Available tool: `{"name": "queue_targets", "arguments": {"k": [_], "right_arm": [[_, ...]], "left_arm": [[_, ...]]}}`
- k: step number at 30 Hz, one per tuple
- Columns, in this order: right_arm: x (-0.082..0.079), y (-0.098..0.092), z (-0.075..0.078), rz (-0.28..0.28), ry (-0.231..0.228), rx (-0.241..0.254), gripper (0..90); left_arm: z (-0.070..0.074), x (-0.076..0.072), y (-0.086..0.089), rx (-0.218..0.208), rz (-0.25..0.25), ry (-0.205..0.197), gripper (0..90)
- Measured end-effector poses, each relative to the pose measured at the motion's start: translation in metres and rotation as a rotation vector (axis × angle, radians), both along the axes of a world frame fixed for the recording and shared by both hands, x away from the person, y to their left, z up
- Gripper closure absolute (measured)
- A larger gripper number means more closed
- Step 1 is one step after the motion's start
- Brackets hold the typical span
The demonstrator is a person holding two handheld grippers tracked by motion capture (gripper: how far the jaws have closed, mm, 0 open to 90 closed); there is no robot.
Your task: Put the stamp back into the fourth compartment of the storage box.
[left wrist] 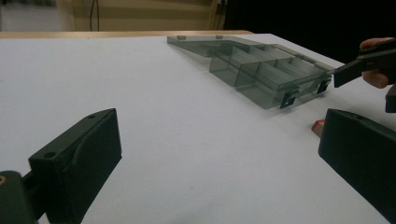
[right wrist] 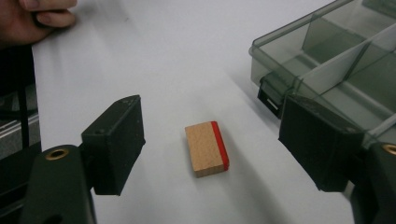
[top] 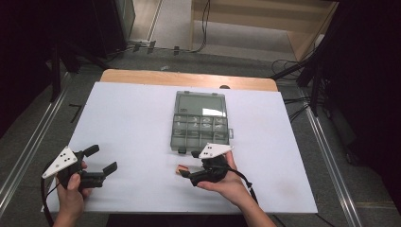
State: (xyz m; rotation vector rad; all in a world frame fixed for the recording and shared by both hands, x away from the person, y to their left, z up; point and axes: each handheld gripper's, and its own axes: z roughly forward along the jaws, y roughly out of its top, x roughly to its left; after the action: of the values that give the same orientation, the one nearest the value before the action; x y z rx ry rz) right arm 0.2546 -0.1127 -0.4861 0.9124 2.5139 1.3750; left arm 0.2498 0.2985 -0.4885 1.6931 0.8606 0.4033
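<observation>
A small wooden block (right wrist: pixel 207 149) with one red edge lies flat on the white table top, just in front of the smoky clear compartment box (right wrist: pixel 336 60). My right gripper (right wrist: pixel 212 140) stands open, one jaw on each side of the block, neither touching it. From above, the block (top: pixel 181 169) shows by the right gripper (top: pixel 188 164), below the box's (top: pixel 201 122) near edge. My left gripper (top: pixel 101 158) rests open at the table's near left with nothing between its jaws. In the left gripper view (left wrist: pixel 219 154) the box (left wrist: pixel 261 65) is ahead and the block (left wrist: pixel 318 127) peeks out behind the right-hand jaw.
The box's lid lies open toward the far side, its compartments looking bare. A white sheet (top: pixel 132 123) covers the wooden table (top: pixel 142 75). The person's left hand (right wrist: pixel 37 18) shows at the upper left of the right gripper view. Dark stands and cables surround the table.
</observation>
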Motion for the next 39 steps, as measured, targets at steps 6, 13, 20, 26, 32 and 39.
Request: {"name": "queue_targets", "arguments": {"k": [6, 13, 20, 26, 32, 39], "right_arm": [[0.002, 0.006, -0.008, -0.01, 0.023, -0.047, 31.7], [0.002, 0.017, -0.017, 0.01, 0.018, -0.114, 39.0], [0.004, 0.019, -0.023, 0.004, 0.032, -0.117, 49.7], [0.003, 0.023, -0.026, -0.003, 0.018, -0.156, 54.6], [0.001, 0.026, -0.029, -0.01, -0.02, -0.204, 61.1], [0.003, 0.023, -0.029, -0.008, -0.004, -0.18, 64.6]], "left_arm": [[0.0, 0.0, 0.001, -0.011, 0.0, -0.001, 0.0], [0.0, 0.0, 0.001, -0.008, -0.003, -0.002, 0.0], [0.0, 0.001, 0.002, -0.018, -0.001, 0.007, 0.0], [0.0, 0.001, 0.002, -0.014, 0.0, 0.009, 0.0], [0.0, 0.001, 0.002, -0.015, 0.0, 0.008, 0.0], [0.0, 0.001, 0.002, -0.012, 0.0, 0.01, 0.0]]}}
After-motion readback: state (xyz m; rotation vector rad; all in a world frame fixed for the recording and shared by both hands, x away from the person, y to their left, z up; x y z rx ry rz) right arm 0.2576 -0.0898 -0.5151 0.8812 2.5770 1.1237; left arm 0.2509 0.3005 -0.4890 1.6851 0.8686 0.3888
